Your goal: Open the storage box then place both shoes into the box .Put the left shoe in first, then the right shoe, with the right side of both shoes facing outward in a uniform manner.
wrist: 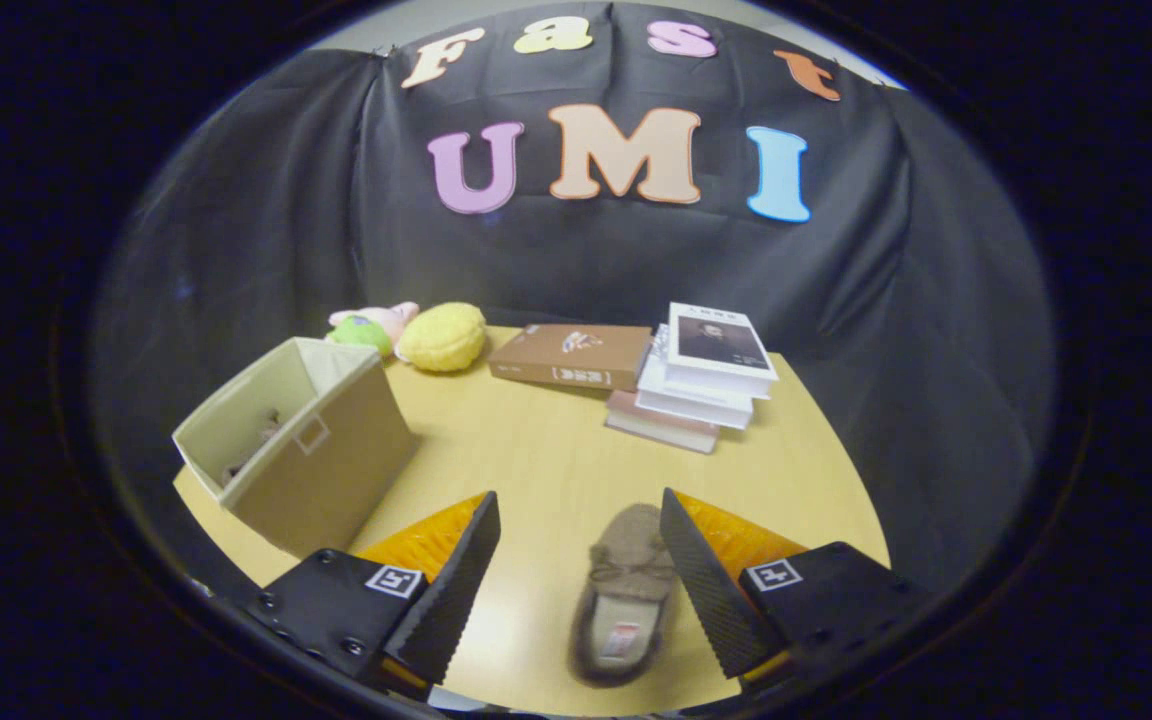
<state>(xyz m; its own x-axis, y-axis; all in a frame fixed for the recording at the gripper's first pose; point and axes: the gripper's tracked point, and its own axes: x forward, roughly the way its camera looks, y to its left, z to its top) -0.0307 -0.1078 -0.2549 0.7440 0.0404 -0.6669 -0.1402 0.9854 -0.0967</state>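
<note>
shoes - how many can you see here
2, perhaps. One shoe lies on the table between the open gripper's fingers, nearer the right one. A dim shape inside the box may be the second; too unclear to confirm.

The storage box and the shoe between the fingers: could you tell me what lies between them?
Only bare tabletop and one finger, in the gripper view.

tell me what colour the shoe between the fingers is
Grey-brown shoe, paler lining, seen in the gripper view between the open gripper fingers.

The shoe point(626, 595) between the spread gripper point(580, 520) fingers looks soft, fuzzy suede. At ten o'clock, the storage box point(321, 465) is matt cloth; the tabletop point(536, 450) is smooth wood.
</note>
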